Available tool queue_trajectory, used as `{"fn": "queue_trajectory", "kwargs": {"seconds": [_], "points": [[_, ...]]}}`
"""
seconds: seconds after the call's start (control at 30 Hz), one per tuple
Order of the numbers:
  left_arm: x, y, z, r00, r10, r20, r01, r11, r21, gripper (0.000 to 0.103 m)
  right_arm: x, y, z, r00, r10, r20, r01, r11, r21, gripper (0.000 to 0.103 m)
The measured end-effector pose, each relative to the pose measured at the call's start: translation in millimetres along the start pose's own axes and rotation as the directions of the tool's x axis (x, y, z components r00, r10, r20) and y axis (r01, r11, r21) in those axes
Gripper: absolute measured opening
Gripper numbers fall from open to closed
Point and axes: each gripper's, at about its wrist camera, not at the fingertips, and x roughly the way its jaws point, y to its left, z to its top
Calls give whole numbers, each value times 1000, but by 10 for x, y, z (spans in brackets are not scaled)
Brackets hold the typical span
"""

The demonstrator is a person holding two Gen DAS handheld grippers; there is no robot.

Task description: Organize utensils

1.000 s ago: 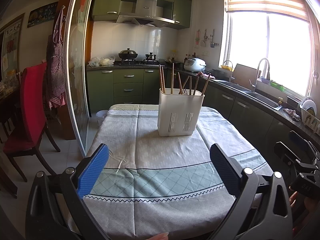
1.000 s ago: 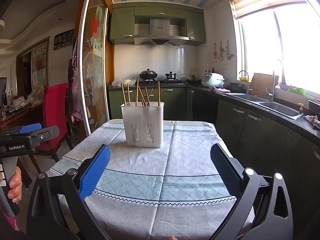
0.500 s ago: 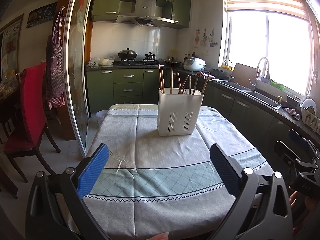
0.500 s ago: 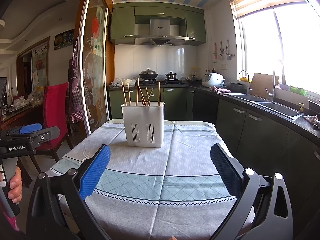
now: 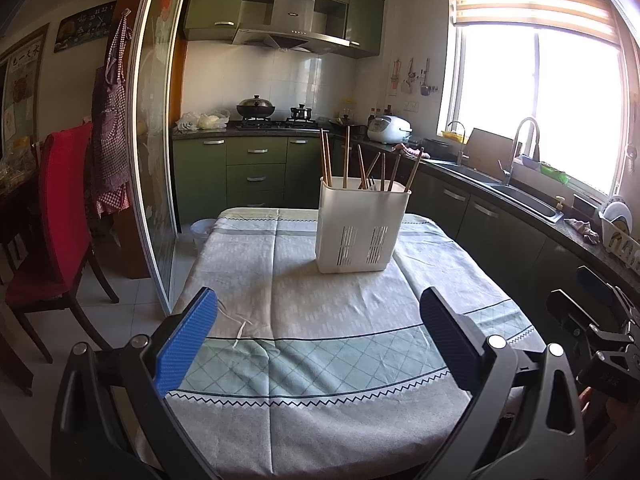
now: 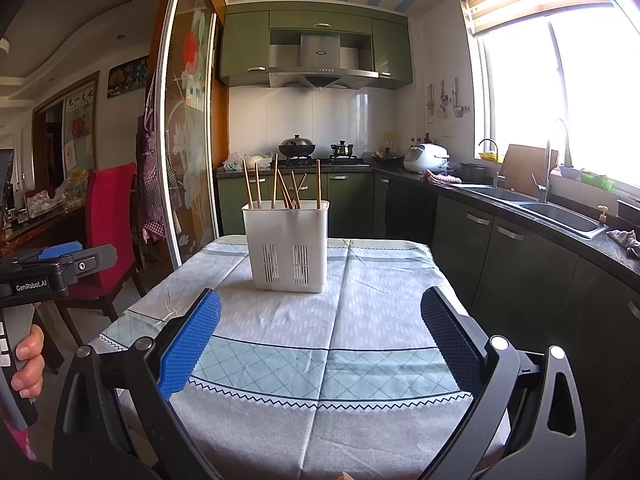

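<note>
Short of the white holder (image 5: 362, 228), well back from it over the near edge of the tablecloth (image 5: 304, 320), I hold my left gripper (image 5: 318, 322) and right gripper (image 6: 320, 324), both spread wide and empty. Chopsticks (image 6: 280, 184) stand leaning every way in the holder, mid-table. That fits either sorting ahead or a finished tidy. Compartments inside are hidden; glare washes out the window side.

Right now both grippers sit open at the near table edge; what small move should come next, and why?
Probably advance the right hand-held gripper toward the white holder. Both it and the left hand-held gripper are open and empty, and the chopsticks lean scattered in the holder, out of reach.
</note>
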Motion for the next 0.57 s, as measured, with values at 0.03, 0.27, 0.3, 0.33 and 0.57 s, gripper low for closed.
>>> {"fn": "queue_trajectory", "kwargs": {"seconds": [0.03,0.27,0.3,0.33,0.57], "points": [[9,0,-3,1000,3,-1,-3,1000,2,96,4,-4,-1,1000,1,0,-1,1000,1,98],[6,-25,3,1000,22,1,-22,1000,18,96,3,0,-6,1000,4,0,-4,1000,3,98],[5,-30,0,1000,24,2,-24,999,22,96,4,1,-6,1000,4,0,-4,1000,3,98],[1,-41,-2,999,32,5,-32,999,30,96,1,4,-7,1000,3,0,-3,1000,2,98],[28,-68,-1,999,35,-2,-35,998,43,96,19,-8,-17,1000,4,-5,-4,1000,7,98]]}}
